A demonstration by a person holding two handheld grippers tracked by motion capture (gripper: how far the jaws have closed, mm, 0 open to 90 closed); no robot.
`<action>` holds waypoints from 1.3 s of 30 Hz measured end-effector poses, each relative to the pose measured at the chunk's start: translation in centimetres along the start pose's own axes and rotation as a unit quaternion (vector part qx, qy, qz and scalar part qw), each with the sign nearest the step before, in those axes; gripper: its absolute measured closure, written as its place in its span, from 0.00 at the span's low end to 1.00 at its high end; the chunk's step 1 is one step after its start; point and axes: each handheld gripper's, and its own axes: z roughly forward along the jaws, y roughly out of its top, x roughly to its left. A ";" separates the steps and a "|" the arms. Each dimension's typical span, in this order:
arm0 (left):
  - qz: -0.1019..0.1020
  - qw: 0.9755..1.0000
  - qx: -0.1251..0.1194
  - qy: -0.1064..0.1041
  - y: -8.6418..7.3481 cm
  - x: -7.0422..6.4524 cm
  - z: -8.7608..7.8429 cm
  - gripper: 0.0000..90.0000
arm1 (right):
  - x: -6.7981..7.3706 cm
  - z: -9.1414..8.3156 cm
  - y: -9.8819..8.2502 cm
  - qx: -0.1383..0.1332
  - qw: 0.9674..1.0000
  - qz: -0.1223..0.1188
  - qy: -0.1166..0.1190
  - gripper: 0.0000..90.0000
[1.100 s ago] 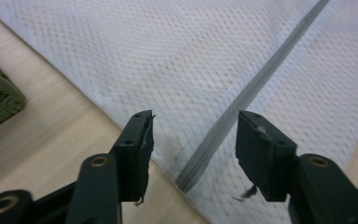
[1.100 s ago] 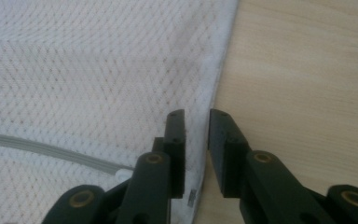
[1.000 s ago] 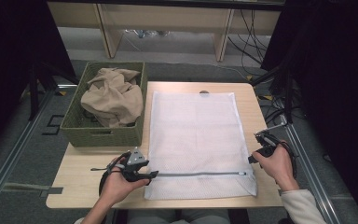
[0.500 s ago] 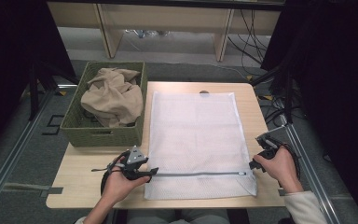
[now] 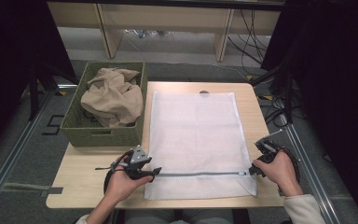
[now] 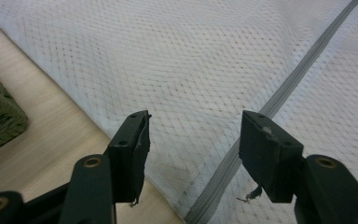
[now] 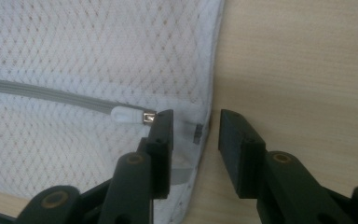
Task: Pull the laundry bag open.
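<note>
A white mesh laundry bag lies flat on the wooden table, with a grey zipper running across its near end. My left gripper rests at the zipper's left end. Its jaws stand apart over the mesh and the zipper passes between them. My right gripper is at the bag's right edge, and its jaws have just been opening. They now straddle the bag's corner, pressing nothing. The white zipper pull lies just beside the left jaw.
A green woven basket holding a crumpled beige cloth stands at the table's left, close to the bag. Bare wood shows to the right of the bag. Cables hang off the right side of the table.
The right hand has slid a little toward the near edge, down to the zipper's right end. The left hand and the bag have stayed put.
</note>
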 end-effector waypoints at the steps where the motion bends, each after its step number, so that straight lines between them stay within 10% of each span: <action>1: 0.000 1.000 0.000 0.000 0.0 0.0 0.0 0.48 | 0.0 0.0 0.0 0.000 1.000 0.000 0.000 0.75; 6: 0.005 1.000 -0.001 0.012 0.1 -0.1 0.1 0.48 | 0.3 0.8 0.1 0.002 1.000 -0.004 -0.002 0.75; 7: -0.002 1.000 0.004 0.003 0.1 -0.1 0.2 0.48 | 0.3 0.5 0.4 0.040 0.999 0.001 0.000 0.75; 15: -0.004 1.000 0.003 0.005 0.0 -0.4 0.5 0.48 | 0.9 1.1 0.1 0.002 0.999 -0.032 -0.032 0.84; 18: 0.009 1.000 0.003 0.007 0.0 -0.3 0.5 0.49 | 2.2 1.2 0.0 0.005 0.999 0.001 -0.050 0.89; 22: -0.004 1.000 0.004 0.000 0.0 -0.5 0.7 0.50 | 1.9 1.3 0.1 0.002 0.997 -0.057 -0.047 0.95; 24: 0.000 1.000 0.002 -0.007 0.2 -0.6 0.9 0.51 | 2.5 1.3 0.1 0.008 0.999 -0.013 -0.046 0.96; 32: 0.035 0.998 -0.014 -0.047 2.9 -1.9 2.5 0.55 | 2.7 -0.5 0.0 -0.013 0.997 -0.062 -0.035 0.96; 39: 0.057 0.995 -0.023 -0.076 5.0 -3.0 4.1 0.61 | 3.5 -1.3 -0.2 -0.008 0.998 -0.051 -0.028 0.96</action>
